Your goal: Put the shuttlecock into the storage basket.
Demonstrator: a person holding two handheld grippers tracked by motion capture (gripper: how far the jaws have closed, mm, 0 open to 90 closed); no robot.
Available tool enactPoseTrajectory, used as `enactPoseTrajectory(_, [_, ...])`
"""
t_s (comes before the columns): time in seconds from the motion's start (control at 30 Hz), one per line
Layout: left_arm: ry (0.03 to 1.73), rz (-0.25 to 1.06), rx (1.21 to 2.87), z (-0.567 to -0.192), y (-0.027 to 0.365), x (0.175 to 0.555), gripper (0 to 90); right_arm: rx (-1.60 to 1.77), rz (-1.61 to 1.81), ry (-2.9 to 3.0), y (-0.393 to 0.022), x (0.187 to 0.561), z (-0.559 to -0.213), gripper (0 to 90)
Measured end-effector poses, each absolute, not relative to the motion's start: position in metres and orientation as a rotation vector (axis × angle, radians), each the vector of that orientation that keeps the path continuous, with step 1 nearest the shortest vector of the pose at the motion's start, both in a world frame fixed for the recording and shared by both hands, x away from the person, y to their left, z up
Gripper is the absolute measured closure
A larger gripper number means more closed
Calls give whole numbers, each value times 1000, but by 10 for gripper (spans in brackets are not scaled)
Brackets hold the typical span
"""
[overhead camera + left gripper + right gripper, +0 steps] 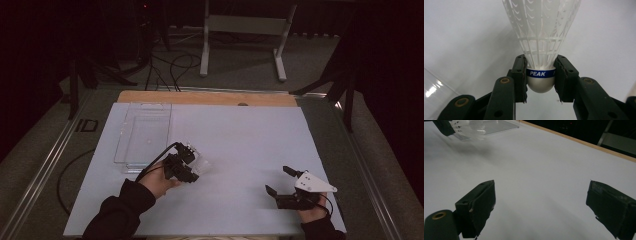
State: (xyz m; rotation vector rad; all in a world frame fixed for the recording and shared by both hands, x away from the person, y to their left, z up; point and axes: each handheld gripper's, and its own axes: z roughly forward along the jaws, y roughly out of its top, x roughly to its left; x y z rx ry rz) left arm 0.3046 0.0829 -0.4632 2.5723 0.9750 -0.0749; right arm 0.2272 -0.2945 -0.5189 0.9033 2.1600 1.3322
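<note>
One shuttlecock (541,37) is pinched by its cork in the left tongs (186,162) at seven o'clock on the tabletop (240,135), beside a clear tray (145,135), unplaced; right tongs (285,181) gape empty.

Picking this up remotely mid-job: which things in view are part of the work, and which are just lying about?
In play:
left gripper, shut on the shuttlecock
clear tray, beside it, probably its destination
right gripper, open, empty

Lying about:
metal stand
floor cables
</note>
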Motion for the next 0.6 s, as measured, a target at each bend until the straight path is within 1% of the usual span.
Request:
enactPoseTrajectory(0.13, [930,-45,2590,-455,87,303,657,903,1332,2161,-294,227,-519,90])
enactPoseTrajectory(0.6, [827,-78,2590,-428,96,299,657,899,1335,2162,-294,228,-519,90])
